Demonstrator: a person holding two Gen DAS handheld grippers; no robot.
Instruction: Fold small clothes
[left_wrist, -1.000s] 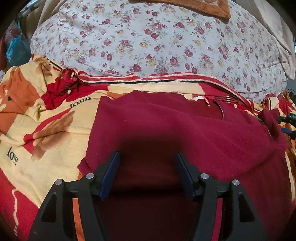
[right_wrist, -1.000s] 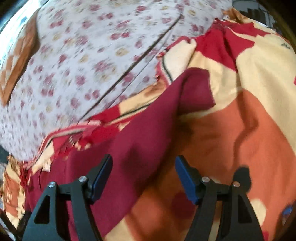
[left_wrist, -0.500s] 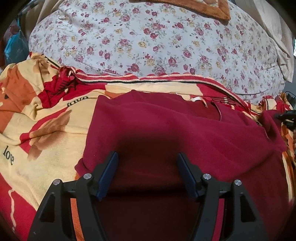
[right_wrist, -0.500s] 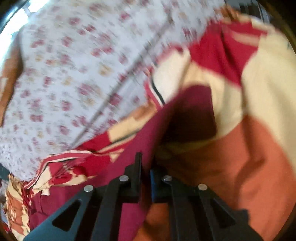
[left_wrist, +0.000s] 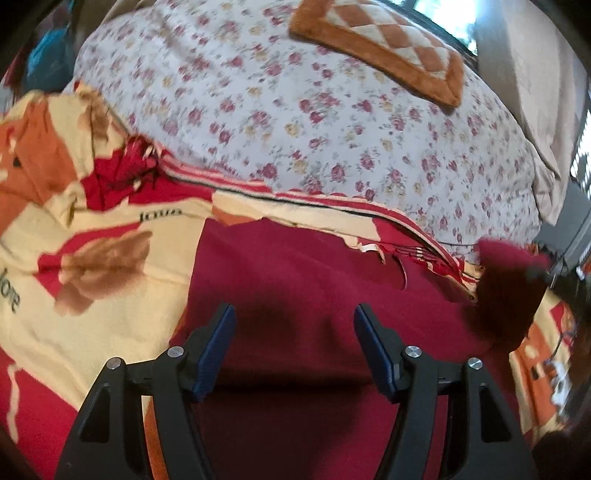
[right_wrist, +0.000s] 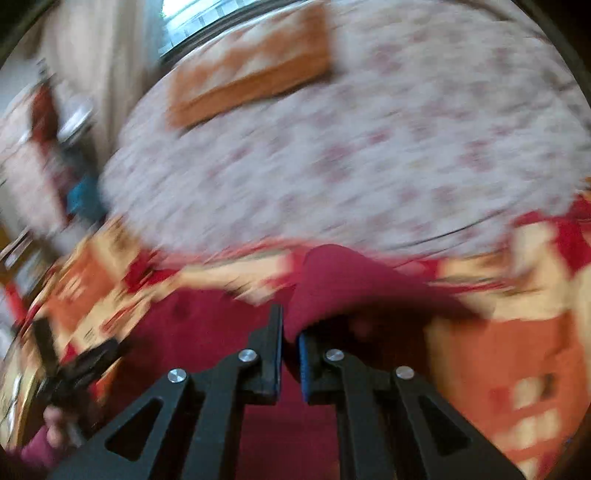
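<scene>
A dark red garment (left_wrist: 295, 280) lies spread on a patterned red, cream and orange blanket (left_wrist: 74, 266). My left gripper (left_wrist: 294, 317) is open and empty, hovering just over the garment's near part. My right gripper (right_wrist: 291, 325) is shut on a corner of the dark red garment (right_wrist: 343, 280) and holds it lifted above the rest of the cloth. That raised corner shows at the right in the left wrist view (left_wrist: 509, 273). The right wrist view is blurred by motion.
A floral white quilt (left_wrist: 314, 110) rises behind the blanket, with an orange checked cushion (left_wrist: 380, 48) on top. The left gripper shows at the lower left of the right wrist view (right_wrist: 77, 373). A curtain and window lie at the far right.
My right gripper shut on the garment's corner and has lifted it, swinging toward the left. My left gripper stayed open over the garment and tilted up a little.
</scene>
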